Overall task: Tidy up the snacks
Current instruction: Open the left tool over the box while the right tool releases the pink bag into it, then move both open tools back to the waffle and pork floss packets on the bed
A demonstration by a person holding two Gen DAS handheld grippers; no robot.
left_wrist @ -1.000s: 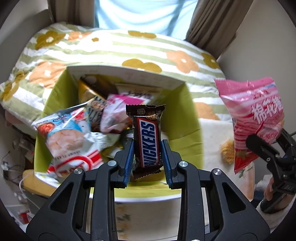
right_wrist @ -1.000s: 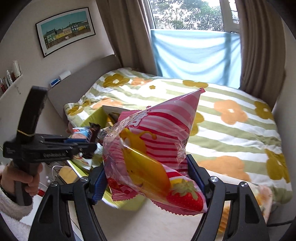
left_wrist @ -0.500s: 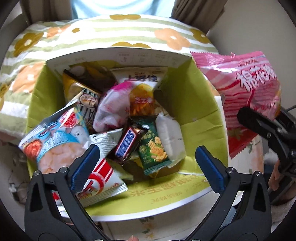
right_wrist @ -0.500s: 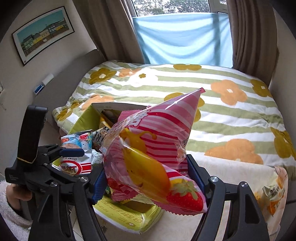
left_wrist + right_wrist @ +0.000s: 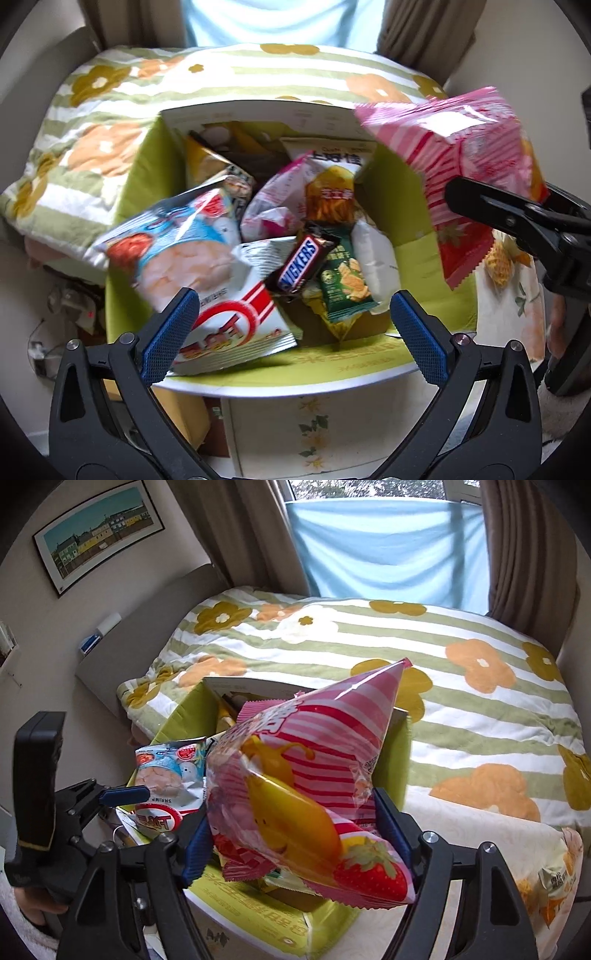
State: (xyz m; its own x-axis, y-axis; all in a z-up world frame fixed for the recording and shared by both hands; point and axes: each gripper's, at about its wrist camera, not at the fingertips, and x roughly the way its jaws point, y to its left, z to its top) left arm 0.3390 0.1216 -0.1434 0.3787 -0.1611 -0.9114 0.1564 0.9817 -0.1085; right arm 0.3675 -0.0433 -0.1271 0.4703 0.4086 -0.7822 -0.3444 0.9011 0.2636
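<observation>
The left claw [image 5: 291, 325] is wide open and holds nothing. It hangs over a green box [image 5: 417, 221] full of snacks. The box has green walls inside and a white rim. It sits at the foot of a bed [image 5: 480, 716] with a green striped blanket and big orange and yellow flowers.

A Snickers bar [image 5: 301, 264] lies in the middle of the box, tilted, on top of the other snacks. It is apart from the left claw. Just beside it on the right lies a small dark green packet [image 5: 343, 280]. On its left lies a blue and white shrimp chip bag [image 5: 173, 247], with a red and white bag [image 5: 229, 328] next to it. A pink and white bag [image 5: 277, 203] and a yellow bag with fries on it [image 5: 332, 188] lie farther back.

The right claw [image 5: 299, 838] holds a big pink striped bag [image 5: 306, 775] with a yellow shape and a strawberry on it. Its jaws have just been opening a little, but the blue pads are on both sides of the bag, which is up in the air. The bag hangs over the right edge of the box.

A picture [image 5: 98, 533] hangs on the wall, and a blue cloth [image 5: 388, 550] covers the window.
</observation>
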